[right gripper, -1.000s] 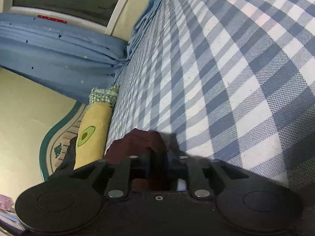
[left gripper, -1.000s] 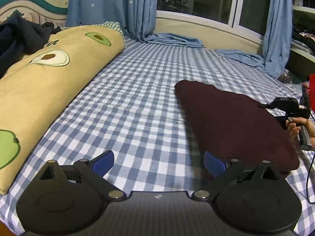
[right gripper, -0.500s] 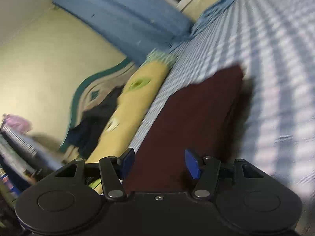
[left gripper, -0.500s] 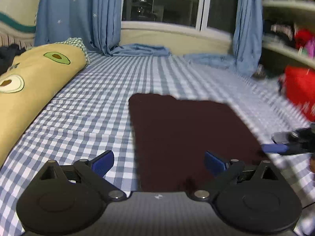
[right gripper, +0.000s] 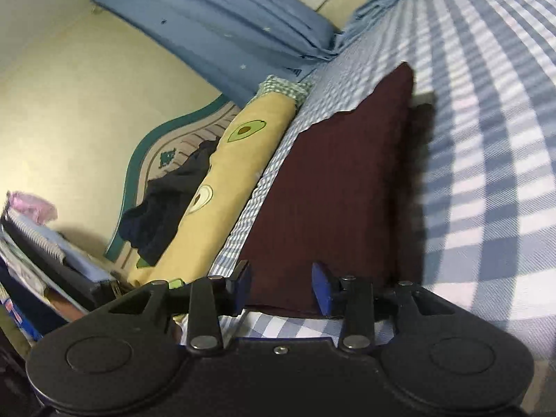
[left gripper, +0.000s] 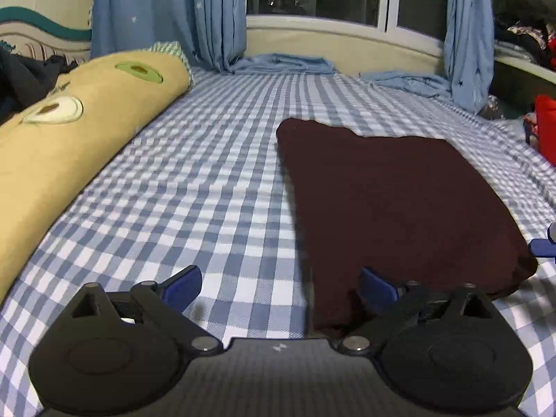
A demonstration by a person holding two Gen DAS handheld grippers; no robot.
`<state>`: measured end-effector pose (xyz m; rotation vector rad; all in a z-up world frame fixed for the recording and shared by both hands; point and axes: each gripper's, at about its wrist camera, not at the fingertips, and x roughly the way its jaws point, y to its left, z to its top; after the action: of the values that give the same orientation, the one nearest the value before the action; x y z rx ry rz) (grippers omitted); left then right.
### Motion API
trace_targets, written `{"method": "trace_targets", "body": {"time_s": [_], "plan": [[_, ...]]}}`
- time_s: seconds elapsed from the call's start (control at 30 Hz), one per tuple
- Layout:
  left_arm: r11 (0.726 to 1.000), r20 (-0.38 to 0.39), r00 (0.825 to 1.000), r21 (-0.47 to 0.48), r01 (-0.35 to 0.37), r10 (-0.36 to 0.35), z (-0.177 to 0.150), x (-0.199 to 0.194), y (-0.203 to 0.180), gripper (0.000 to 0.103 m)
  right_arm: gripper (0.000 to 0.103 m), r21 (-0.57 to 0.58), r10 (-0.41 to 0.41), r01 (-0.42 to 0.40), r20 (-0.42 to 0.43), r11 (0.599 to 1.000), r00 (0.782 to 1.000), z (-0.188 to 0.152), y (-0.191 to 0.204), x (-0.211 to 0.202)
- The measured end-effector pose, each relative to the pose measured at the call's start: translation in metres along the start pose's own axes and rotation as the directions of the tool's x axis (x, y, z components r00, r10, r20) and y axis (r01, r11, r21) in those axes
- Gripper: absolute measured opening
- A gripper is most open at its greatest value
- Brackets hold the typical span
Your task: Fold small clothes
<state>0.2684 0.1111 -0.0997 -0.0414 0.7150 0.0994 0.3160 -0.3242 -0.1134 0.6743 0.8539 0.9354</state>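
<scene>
the folded dark red cloth [left gripper: 392, 205] lies flat on the bed [left gripper: 215, 180] ahead of the left tool [left gripper: 279, 283], spread and empty, while the right tool [right gripper: 281, 285] is closing, pinching nothing.

The folded cloth [left gripper: 392, 201] lies on the bed [left gripper: 215, 187], right of the long pillow [left gripper: 69, 139].

We're counting 1 maroon garment [left gripper: 399, 208], 1 avocado bolster [left gripper: 69, 139], 2 curtains [left gripper: 166, 14], 1 dark clothes pile [right gripper: 166, 205], 2 grippers [left gripper: 278, 285].
</scene>
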Motion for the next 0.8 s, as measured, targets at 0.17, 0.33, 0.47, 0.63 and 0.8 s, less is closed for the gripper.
{"method": "trace_targets", "body": {"time_s": [0.17,0.33,0.47,0.63,0.8], "plan": [[0.999,-0.027,1.000,-0.030,-0.014,0.013,-0.010,0.002,0.007,0.098,0.039,0.071,-0.080,0.081,-0.013,0.994,0.997,-0.012,-0.022,0.009],[0.995,0.054,0.997,0.087,0.052,-0.057,-0.029,-0.038,-0.010,0.100,0.056,0.021,-0.070,0.070,0.030,0.997,0.997,-0.024,-0.008,-0.006],[0.980,0.072,0.996,0.193,0.039,-0.054,-0.040,-0.034,-0.039,0.100,0.056,0.011,-0.078,0.077,0.027,0.997,0.997,-0.026,-0.009,-0.007],[0.965,0.074,0.996,0.261,0.026,-0.046,-0.042,-0.017,-0.060,0.098,0.056,0.055,-0.066,0.063,0.036,0.996,0.997,-0.027,-0.017,-0.005],[0.967,0.124,0.992,0.252,-0.050,0.019,-0.045,-0.008,-0.067,0.099,0.055,0.067,-0.064,0.062,0.037,0.996,0.997,-0.028,-0.021,-0.008]]}}
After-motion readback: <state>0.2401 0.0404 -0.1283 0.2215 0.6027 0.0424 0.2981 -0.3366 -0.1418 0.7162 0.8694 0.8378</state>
